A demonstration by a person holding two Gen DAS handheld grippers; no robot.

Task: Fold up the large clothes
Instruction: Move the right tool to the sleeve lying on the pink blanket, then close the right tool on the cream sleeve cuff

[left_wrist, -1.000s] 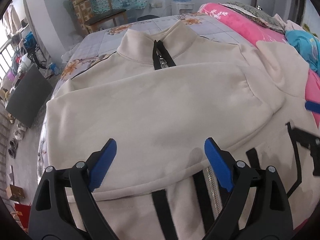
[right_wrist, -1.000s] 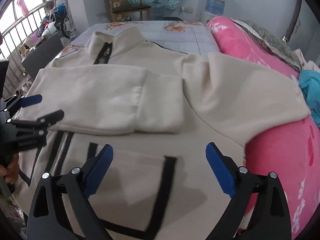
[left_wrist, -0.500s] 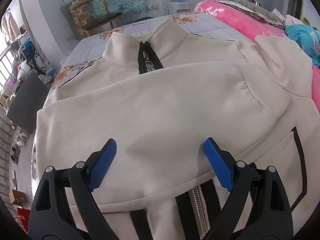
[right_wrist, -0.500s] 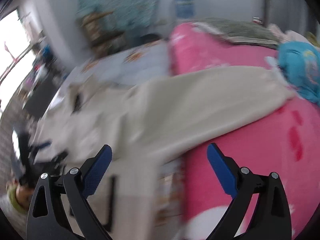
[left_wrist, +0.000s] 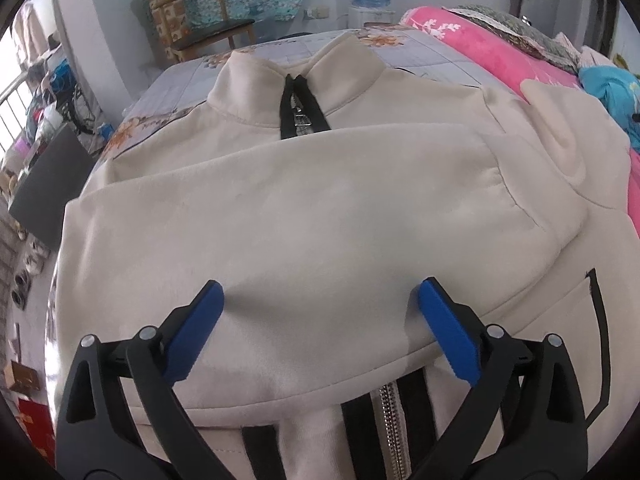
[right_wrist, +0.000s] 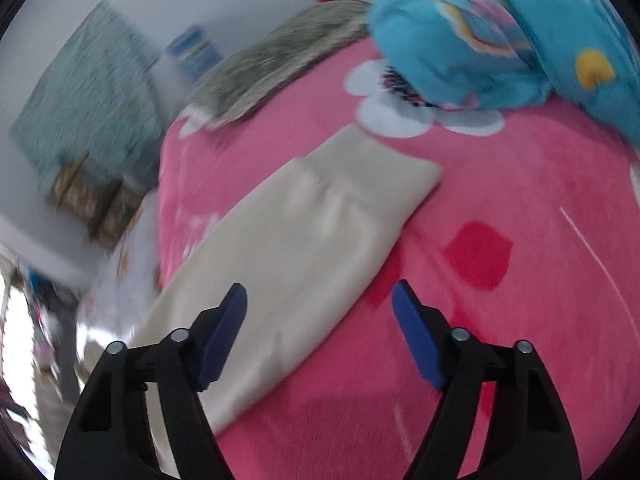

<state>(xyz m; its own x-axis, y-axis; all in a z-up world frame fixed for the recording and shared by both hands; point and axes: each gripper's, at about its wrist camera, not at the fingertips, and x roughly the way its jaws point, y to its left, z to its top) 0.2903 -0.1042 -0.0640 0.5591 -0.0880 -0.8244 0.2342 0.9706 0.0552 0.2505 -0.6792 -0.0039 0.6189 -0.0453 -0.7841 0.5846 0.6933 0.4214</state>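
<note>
The cream fleece jacket's unfolded sleeve (right_wrist: 304, 240) runs diagonally from lower left to its cuff at frame centre, on the pink blanket (right_wrist: 500, 320). The right gripper (right_wrist: 320, 308), nearer, is closing, empty, above the sleeve's edge. The left gripper (left_wrist: 320, 300) is opening wide, empty, over the folded sleeve (left_wrist: 304, 216).

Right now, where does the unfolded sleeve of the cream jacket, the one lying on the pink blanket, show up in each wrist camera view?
Left wrist view: the unfolded sleeve is at the far right edge, draped onto the pink blanket.
Right wrist view: the sleeve runs across the centre, cuff toward the upper right, just ahead of the right tongs, whose jaws are closing with nothing held.
Shared landmark: the blue bundled cloth on the blanket.
</note>
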